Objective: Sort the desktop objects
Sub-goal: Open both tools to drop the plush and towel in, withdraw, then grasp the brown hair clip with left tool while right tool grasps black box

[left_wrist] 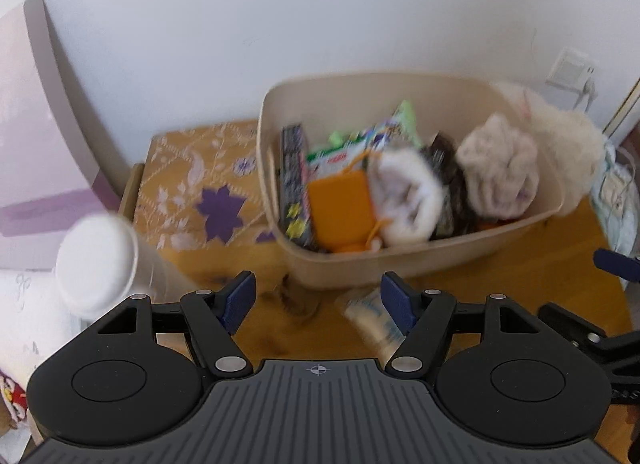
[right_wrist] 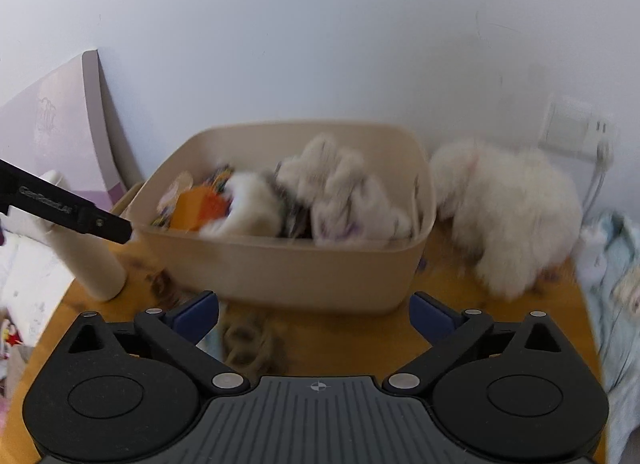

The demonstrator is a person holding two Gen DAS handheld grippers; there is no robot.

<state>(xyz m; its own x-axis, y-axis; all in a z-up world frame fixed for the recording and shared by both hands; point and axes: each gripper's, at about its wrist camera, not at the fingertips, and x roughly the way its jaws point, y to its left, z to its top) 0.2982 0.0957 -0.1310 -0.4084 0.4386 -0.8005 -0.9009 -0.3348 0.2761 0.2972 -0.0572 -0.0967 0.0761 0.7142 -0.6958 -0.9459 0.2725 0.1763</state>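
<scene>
Both claws, left (left_wrist: 318, 296) and right (right_wrist: 314, 314), gaped empty before beige plastic bin (right_wrist: 288, 268); small soft crinkly packet (left_wrist: 376, 322) nearest, light, pinch mid-body.

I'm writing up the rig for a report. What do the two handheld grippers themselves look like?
Both match. The left gripper and right gripper each have a matte black plastic body with two round housings, silver pivot pins, black linkage arms and dark blue finger pads. A grey ribbed central plate carries a small white crosshair mark. No cables or sleeves show. White lettering on the left gripper's side is too blurred to read.
</scene>
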